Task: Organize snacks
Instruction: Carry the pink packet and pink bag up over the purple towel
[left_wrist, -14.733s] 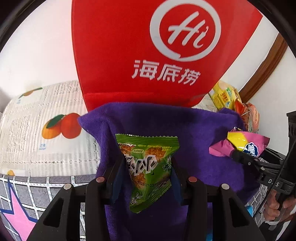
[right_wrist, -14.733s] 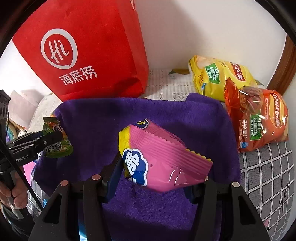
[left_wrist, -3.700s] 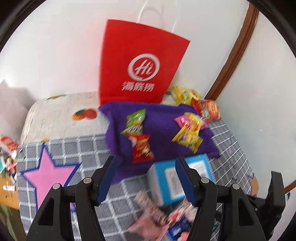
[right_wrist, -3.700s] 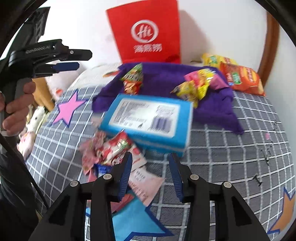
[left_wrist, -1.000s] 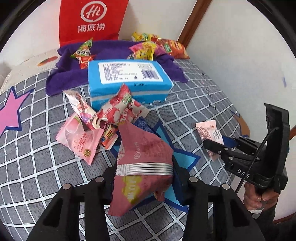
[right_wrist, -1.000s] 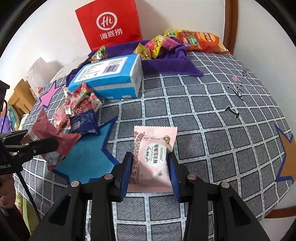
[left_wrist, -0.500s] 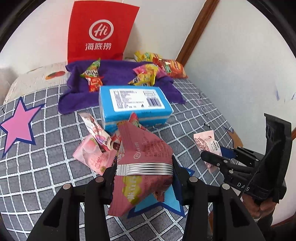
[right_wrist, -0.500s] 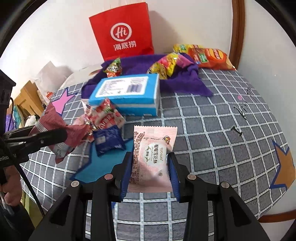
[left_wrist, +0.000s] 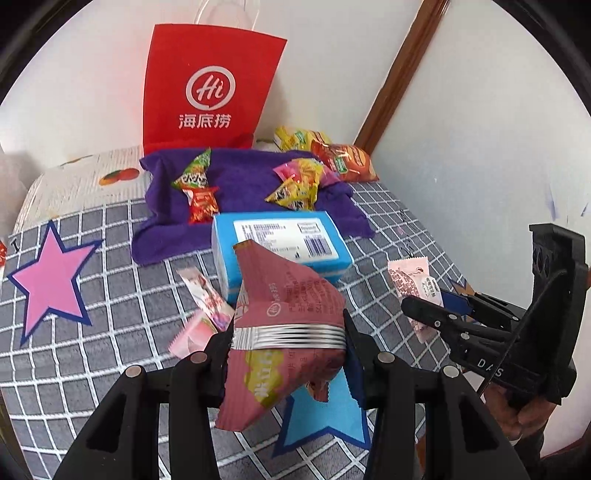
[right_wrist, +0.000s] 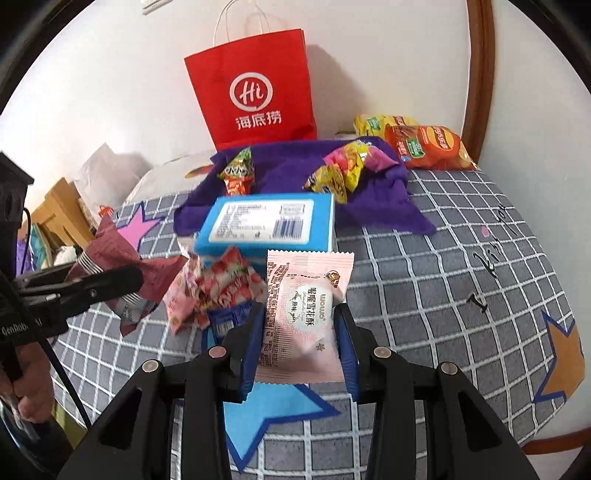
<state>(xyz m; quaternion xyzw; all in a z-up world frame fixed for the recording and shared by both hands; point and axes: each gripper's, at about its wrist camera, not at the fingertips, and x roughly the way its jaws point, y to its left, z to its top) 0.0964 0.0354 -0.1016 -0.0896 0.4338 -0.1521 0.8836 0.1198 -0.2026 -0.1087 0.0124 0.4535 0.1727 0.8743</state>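
My left gripper is shut on a dark pink snack packet, held above the grey checked bedspread. In the right wrist view that same packet hangs at the left edge. My right gripper is shut on a pale pink snack packet; the left wrist view shows this packet at the right. A purple cloth at the back carries several small sorted snacks. A loose pile of pink and red packets lies beside the blue box.
A red paper bag stands against the wall behind the cloth. Two chip bags lie in the back right corner. A hand grips the left tool. Wooden furniture sits beyond the bed's left edge.
Both grippers have lifted with their packets and tipped up, so the bed and blue box now look farther away and lower. Neither grip has altered.
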